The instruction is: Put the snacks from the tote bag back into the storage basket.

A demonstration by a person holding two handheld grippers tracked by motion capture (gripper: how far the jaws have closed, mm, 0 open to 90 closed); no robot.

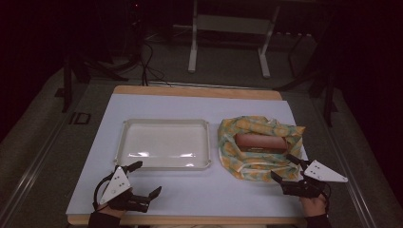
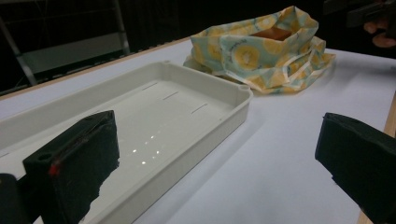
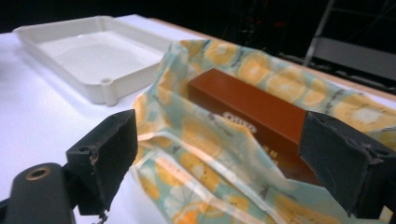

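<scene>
The right hand-held gripper (image 1: 285, 169) is wide open at the near edge of the yellow bag (image 1: 256, 145), ready to grab the brown box (image 1: 260, 141) inside. The left hand-held gripper (image 1: 146, 178) waits open by the empty white tray (image 1: 163, 143) on the table (image 1: 199, 194).

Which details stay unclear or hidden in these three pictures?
- Brown box: its lower part is wrapped by the yellow-patterned bag in the right gripper view; the label print is too blurred to read.
- Bag depth: fabric folds hide any other contents.
- Left tool: the bottom edge cuts off its jaw bases.
- Background: too dark.
</scene>
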